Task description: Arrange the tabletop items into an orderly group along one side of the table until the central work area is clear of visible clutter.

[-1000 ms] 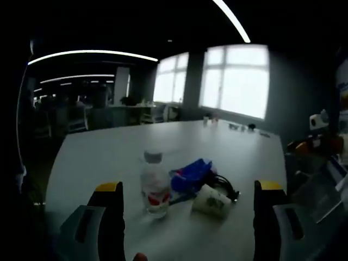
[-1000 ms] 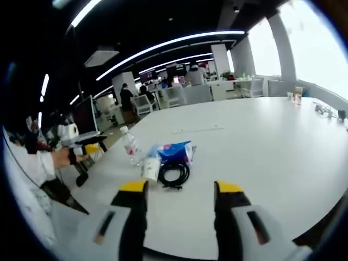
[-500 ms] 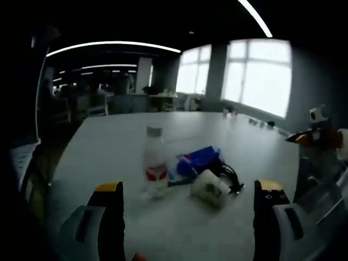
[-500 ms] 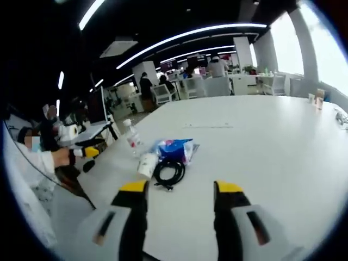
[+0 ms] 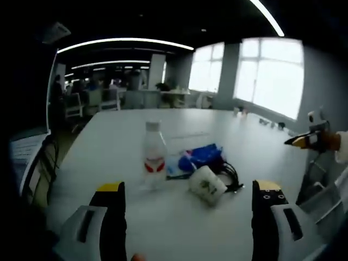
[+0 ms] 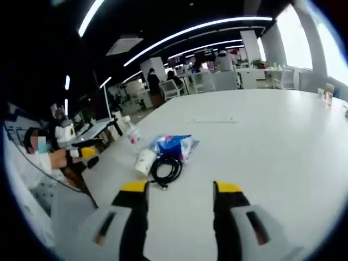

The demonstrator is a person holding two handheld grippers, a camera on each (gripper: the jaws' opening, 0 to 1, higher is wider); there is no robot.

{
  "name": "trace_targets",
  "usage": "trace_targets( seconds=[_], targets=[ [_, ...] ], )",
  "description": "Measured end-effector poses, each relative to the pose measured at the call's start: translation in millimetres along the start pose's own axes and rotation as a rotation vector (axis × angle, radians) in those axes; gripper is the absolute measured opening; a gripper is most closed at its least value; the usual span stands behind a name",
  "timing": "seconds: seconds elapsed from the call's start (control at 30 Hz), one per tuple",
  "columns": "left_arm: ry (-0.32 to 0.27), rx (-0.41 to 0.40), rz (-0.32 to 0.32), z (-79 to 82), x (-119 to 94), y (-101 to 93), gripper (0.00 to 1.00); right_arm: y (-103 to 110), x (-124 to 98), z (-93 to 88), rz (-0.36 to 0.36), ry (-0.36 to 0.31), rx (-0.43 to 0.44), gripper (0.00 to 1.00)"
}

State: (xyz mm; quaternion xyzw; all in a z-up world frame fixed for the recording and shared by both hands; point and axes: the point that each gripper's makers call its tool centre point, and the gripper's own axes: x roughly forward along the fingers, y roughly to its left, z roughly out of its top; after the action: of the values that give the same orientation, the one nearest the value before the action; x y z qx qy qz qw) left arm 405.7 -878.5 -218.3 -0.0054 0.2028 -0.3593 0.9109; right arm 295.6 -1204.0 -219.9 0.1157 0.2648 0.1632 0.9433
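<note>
In the left gripper view, the left gripper hangs with jaws wide apart, holding nothing. On the white table stands a water bottle. Right of the bottle lies a blue packet, a tipped paper cup and a black cable.

In the right gripper view, the right gripper is wide apart too, empty. The bottle stands up; beside it are the cup, cable and packet.

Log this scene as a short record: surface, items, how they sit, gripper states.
surface: white table
items: water bottle, paper cup, blue packet, black cable
layout: bottle upright, cup on its side, all clustered near one table edge
left gripper: open, empty, short of the cluster
right gripper: open, empty, short of the cable
</note>
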Motion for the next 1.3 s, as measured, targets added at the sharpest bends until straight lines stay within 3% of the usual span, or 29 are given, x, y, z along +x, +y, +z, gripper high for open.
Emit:
trace_targets(
  seconds=[0.37,0.83,0.9,1.1,1.3],
  targets=[
    [0.036,0.028,-0.051,-4.7,23.0,-21.5,0.92,-0.2,5.6,-5.8,0.009,0.010,0.031,0.44],
    [0.083,-0.015,-0.130,-12.1,75.4,-42.6,0.87,-8.4,-5.7,-21.1,-0.050,0.014,0.084,0.43],
    [0.102,-0.043,-0.135,-14.2,85.0,-45.2,0.85,-9.2,-7.7,-24.8,-0.059,0.013,0.096,0.43],
    [0.139,-0.040,-0.126,-19.7,110.2,-50.3,0.84,-8.5,-11.0,-36.5,-0.079,0.016,0.130,0.42],
    [0.211,-0.014,-0.124,-34.0,126.9,-50.9,0.83,-9.3,-14.6,-43.2,-0.091,0.016,0.154,0.42]
  ],
)
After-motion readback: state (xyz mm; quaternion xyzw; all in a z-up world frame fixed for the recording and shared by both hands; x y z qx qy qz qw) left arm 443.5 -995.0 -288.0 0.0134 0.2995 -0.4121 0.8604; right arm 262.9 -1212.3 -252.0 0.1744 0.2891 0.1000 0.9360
